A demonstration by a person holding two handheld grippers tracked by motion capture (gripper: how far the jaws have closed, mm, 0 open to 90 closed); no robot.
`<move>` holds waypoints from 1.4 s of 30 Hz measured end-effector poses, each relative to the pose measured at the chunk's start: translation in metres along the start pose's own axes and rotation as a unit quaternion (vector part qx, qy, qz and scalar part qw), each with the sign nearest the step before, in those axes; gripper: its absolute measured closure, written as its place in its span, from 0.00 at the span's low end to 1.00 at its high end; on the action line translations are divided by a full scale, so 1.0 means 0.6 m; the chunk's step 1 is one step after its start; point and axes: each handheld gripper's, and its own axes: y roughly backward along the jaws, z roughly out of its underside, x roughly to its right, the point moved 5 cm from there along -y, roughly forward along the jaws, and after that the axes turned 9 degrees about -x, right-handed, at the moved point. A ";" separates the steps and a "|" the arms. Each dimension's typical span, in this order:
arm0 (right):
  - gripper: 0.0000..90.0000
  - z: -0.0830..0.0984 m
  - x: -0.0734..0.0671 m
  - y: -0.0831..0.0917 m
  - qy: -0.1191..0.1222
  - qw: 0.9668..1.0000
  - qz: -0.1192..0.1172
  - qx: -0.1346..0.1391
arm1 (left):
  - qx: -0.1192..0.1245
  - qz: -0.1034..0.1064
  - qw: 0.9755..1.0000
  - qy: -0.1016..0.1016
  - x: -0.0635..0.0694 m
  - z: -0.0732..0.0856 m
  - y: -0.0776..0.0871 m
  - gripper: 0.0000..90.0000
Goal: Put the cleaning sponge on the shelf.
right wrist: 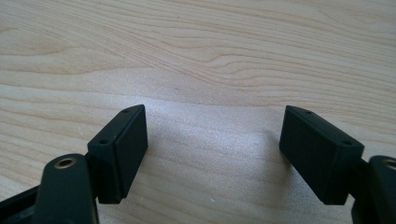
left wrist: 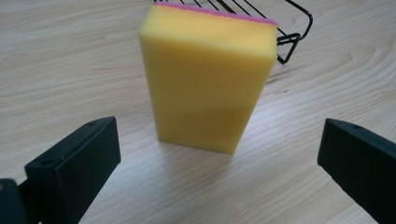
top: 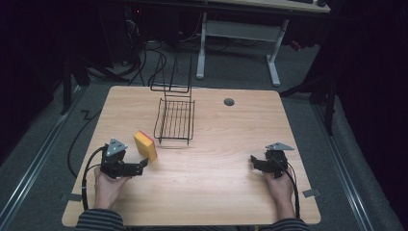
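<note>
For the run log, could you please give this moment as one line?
left gripper: open, facing upright sponge | right gripper: open, idle over table | wire rack: empty

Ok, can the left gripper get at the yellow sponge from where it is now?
Probably yes. The left gripper is open, its fingers spread wider than the sponge, which stands upright on the table just ahead. Bare wood lies between them, and the wire rack sits behind the sponge.

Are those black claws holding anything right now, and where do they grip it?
Nothing is held. The left gripper is open, its jaws short of the sponge standing ahead. The right gripper is open over bare table.
</note>
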 end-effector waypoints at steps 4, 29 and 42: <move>0.26 0.000 0.000 0.000 0.000 1.000 0.000 0.000 | -0.003 0.003 1.000 0.003 -0.002 -0.007 -0.007 0.00; 0.26 0.000 0.000 0.000 0.000 1.000 0.000 0.000 | -0.024 0.009 1.000 0.007 -0.018 -0.027 -0.061 0.00; 0.26 0.000 0.000 0.000 0.000 1.000 0.000 0.000 | -0.023 0.005 1.000 0.009 -0.023 -0.026 -0.085 0.10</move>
